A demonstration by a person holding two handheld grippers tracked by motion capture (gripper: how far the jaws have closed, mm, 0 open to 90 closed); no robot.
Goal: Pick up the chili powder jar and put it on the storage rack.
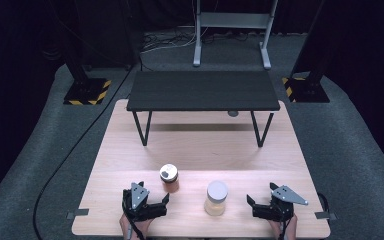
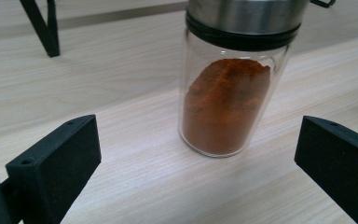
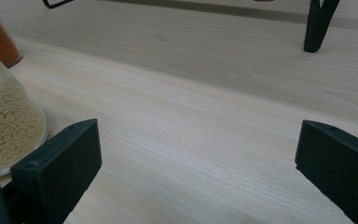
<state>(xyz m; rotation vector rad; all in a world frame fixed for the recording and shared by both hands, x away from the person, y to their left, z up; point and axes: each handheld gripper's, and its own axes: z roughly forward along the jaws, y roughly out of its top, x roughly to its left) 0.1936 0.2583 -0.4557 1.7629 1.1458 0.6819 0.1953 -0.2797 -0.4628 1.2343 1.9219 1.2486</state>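
While both claws gape empty — left claw (image 1: pixel 164 204) faces the red spice jar (image 2: pixel 228 88).

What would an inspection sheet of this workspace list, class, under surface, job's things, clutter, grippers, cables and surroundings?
Surface: light wooden table, with a black shelf standing on its far half.
Job's things: jar of red powder and jar of pale grains, both upright and lidded.
Clutter: nothing seen.
Grippers: left gripper open, facing the red jar; right gripper open, beside the pale jar.
Cables: black cable across the floor at left.
Surroundings: grey carpet, metal stand behind.
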